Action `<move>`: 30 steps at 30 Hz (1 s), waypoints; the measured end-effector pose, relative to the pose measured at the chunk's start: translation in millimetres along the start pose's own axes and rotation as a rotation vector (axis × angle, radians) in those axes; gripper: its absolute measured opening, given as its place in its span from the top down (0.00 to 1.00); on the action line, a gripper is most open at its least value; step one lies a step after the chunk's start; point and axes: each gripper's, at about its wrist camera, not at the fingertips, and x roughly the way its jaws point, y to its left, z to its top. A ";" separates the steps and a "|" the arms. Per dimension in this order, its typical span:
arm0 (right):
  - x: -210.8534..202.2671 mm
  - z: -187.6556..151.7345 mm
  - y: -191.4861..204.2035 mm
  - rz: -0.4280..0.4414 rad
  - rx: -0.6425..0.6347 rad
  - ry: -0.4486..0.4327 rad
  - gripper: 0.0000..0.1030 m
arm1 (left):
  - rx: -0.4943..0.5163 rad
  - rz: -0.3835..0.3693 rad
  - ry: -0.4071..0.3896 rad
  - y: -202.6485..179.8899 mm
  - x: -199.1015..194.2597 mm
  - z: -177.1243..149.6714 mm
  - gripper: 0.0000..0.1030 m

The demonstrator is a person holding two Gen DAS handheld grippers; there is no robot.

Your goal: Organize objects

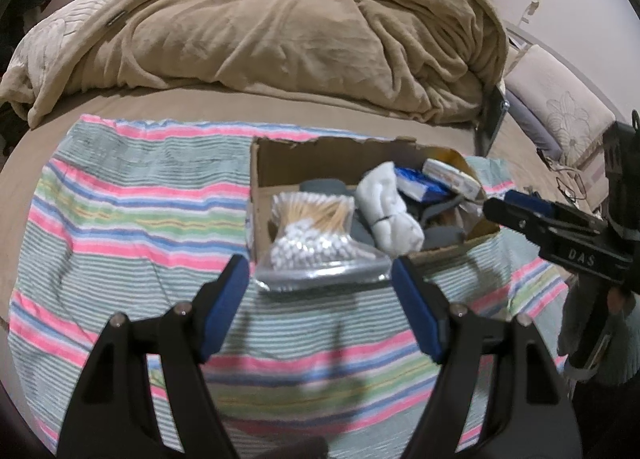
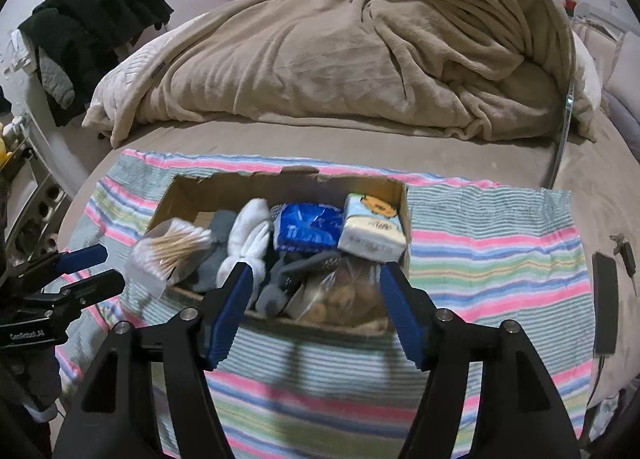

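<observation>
One clear bag of cotton swabs [image 1: 316, 243] leans on the box rim [image 1: 448, 253].

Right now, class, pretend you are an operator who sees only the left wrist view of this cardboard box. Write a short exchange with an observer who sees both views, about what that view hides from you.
Operator: What fills the corner of the cardboard box nearest the right gripper?
Observer: A clear bag of round brown snacks, just ahead of that open gripper.
Operator: Is anything lying on the bed to the right of the striped towel?
Observer: Yes, a flat black device lies on the brown sheet, just off the towel's right edge.
</observation>
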 end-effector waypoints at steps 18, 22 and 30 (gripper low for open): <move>-31.3 -43.1 20.7 0.009 -0.003 -0.006 0.28 | 0.029 0.013 -0.006 -8.7 -26.1 -37.0 0.27; -36.0 -54.1 25.1 0.002 -0.006 -0.002 0.28 | 0.040 0.014 -0.004 -11.4 -29.4 -46.2 0.27; -44.1 -73.8 26.1 0.002 0.011 0.005 0.27 | 0.049 0.034 0.011 -18.6 -33.9 -63.3 0.20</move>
